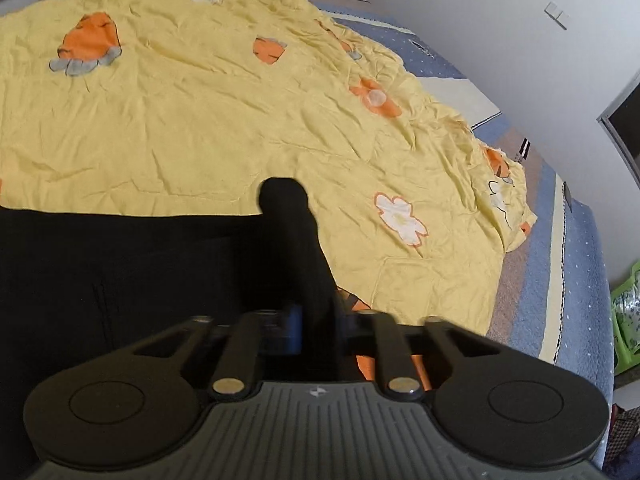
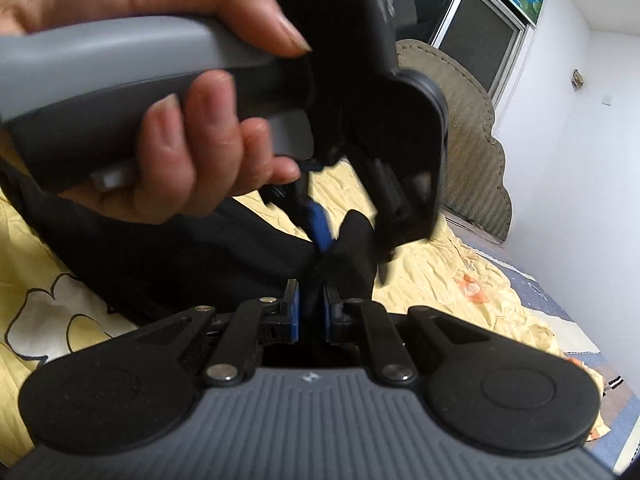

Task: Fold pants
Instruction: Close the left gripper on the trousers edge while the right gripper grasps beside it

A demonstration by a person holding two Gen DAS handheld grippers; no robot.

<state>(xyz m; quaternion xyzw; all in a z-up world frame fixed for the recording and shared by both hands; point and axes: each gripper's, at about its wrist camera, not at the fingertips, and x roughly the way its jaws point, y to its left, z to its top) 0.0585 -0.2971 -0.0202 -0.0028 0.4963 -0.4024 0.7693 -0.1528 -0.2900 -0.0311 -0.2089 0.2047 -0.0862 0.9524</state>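
A bed fills both views, spread with a yellow sheet [image 1: 224,120] printed with orange and white flowers; a blue blanket [image 1: 576,264] shows beyond the sheet's far edge, and white walls close the room. In the right wrist view a window [image 2: 476,40] stands behind a brownish cushion [image 2: 468,128].

The black pants [image 1: 120,264] lie flat on the sheet. From the left gripper [image 1: 316,320] they spread away to the left of its fingers as a broad dark band, their long axis running crosswise to the way the fingers point. A narrow bunch of the cloth rises straight ahead of the fingers, ending in a rounded tip over the yellow sheet. The left jaws are drawn tight together on that bunch, with black fabric filling the slot between them.

In the right wrist view the right gripper [image 2: 312,308] is likewise closed on the pants [image 2: 180,256], its blue pads [image 2: 295,312] nipping a fold of black cloth. Just ahead of its fingers, a hand [image 2: 172,128] grasps the grey handle of the left gripper [image 2: 348,236], whose blue-padded fingers clamp the same peak of cloth from above. The rest of the pants trails to the left of the right fingers.

No containers are in sight.
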